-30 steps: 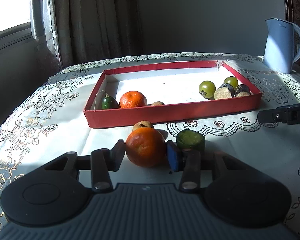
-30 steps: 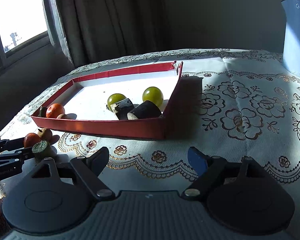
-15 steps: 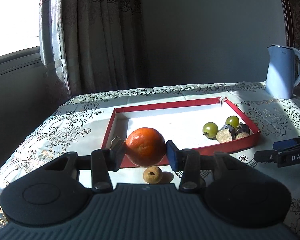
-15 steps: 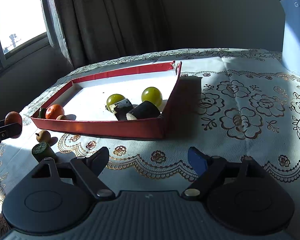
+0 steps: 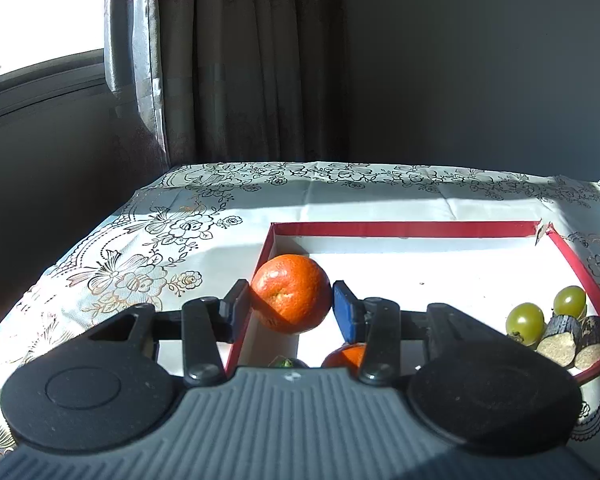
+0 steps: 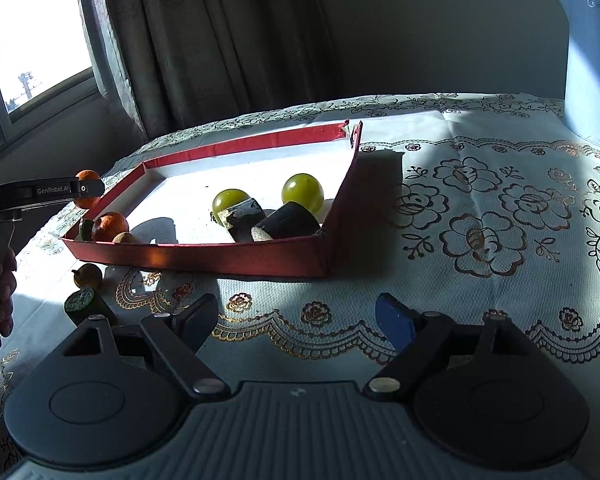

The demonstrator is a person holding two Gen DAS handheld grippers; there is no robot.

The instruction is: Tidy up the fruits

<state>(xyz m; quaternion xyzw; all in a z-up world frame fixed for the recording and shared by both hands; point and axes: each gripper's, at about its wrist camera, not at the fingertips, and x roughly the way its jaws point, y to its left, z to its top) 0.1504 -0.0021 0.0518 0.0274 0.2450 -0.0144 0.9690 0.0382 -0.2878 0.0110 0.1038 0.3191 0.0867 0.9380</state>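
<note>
One glossy, dimpled orange [image 5: 291, 294] in left tool [image 5: 288, 308].

"GenRobot.AI" on left gripper [image 6: 85, 189]; "idea" on kettle [image 6: 592, 64]

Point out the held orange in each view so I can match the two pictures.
Left wrist view: the held orange sits centre frame, clamped in the left gripper, above the red tray's near left corner.
Right wrist view: the same orange shows at the far left edge, partly hidden by the gripper, above the tray's left end.
Shared landmark: the red tray.
</note>
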